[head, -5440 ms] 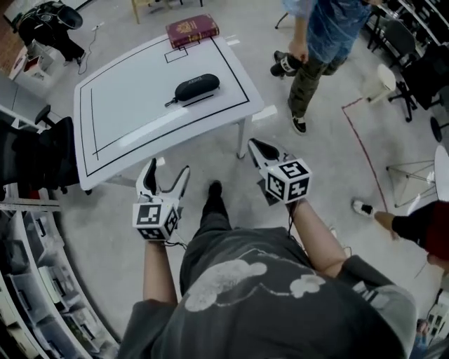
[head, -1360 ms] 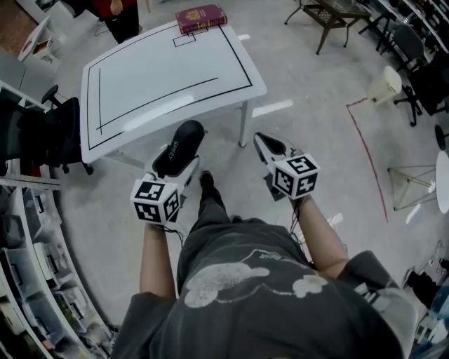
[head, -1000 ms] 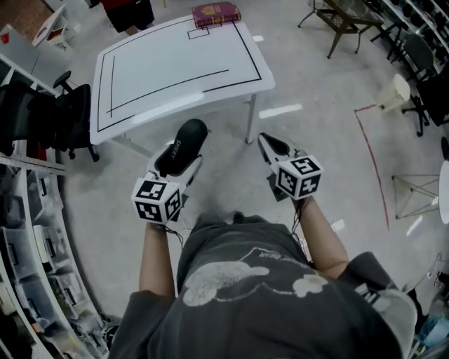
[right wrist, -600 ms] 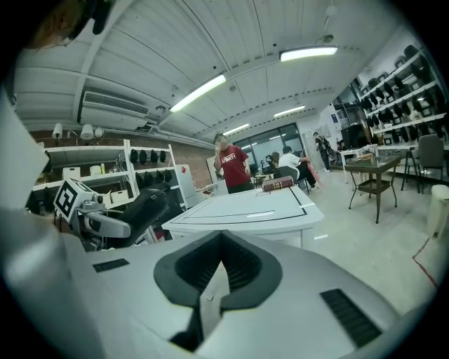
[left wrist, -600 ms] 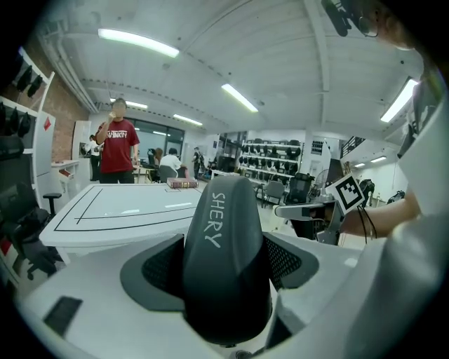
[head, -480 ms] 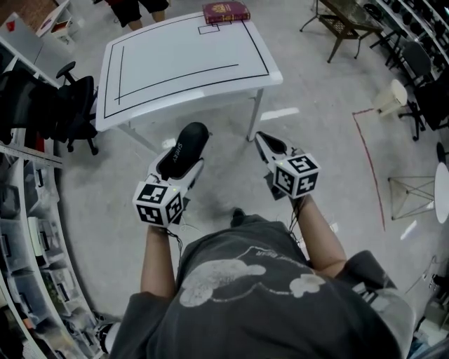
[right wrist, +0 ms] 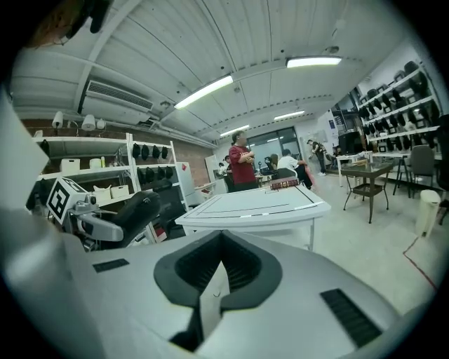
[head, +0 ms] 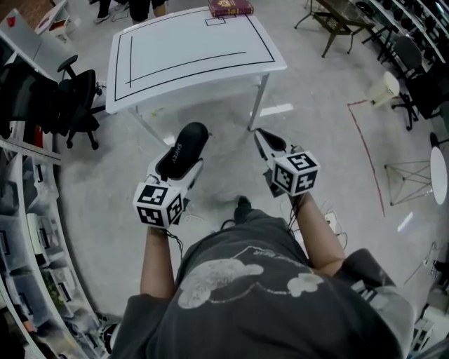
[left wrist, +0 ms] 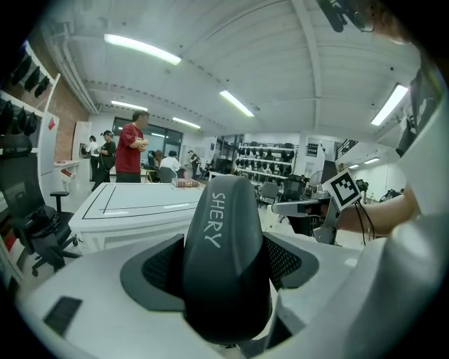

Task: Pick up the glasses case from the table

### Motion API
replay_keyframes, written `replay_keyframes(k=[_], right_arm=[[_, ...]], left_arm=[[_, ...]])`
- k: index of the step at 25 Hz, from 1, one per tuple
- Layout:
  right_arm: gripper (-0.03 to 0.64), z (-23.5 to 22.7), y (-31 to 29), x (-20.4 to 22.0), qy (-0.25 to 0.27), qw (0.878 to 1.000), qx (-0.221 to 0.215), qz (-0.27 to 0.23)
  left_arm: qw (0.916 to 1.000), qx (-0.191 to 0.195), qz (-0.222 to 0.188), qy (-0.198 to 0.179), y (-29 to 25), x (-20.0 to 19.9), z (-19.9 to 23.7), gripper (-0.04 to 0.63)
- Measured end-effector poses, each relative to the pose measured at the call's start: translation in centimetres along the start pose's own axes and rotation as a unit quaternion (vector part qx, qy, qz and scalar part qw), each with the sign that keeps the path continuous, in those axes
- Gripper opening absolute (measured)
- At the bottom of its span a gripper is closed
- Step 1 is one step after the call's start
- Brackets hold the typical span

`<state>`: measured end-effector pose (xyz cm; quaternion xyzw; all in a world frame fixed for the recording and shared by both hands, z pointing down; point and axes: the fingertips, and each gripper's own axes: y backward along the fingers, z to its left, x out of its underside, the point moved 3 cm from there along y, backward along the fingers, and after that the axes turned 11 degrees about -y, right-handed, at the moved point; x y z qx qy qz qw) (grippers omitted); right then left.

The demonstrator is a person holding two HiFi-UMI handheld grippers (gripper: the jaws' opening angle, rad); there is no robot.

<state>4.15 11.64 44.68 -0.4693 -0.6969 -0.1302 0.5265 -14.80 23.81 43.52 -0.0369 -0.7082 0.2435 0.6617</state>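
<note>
Out on the grey floor (head: 337,210), well back from the white table (head: 210,35), we're standing with both grippers held out in front of us. That table is the big thing up ahead, with black lines marked across its top. A black office chair (head: 74,105) sits off to its left, and a person in a red top (left wrist: 130,151) stands beyond the far side. Now to the left gripper (head: 174,168): its jaws are spread wide and clamped on the glasses case (head: 184,146), the pads pressing on both flanks. The case is up off the table, carried over the floor, lying lengthwise along the jaws with its rounded end pointing ahead of us. It's dark and oblong, with white lettering reading SHERY along the top. Over on the other side, the right gripper (head: 261,140) has its jaws pressed together with nothing between them. Smallest of all, a dark red book (head: 230,7) lies at the table's far edge.
</note>
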Motion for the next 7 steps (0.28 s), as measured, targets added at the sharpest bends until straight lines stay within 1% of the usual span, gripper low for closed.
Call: replay_keyframes(k=[7], right_arm=[[-0.002, 5.0, 2.7, 3.5, 0.001, 1.0, 0.007, -0.001]], left_arm=[[0.9999, 0.011, 0.003, 0.003, 5.9, 3.2, -1.2, 0.337]])
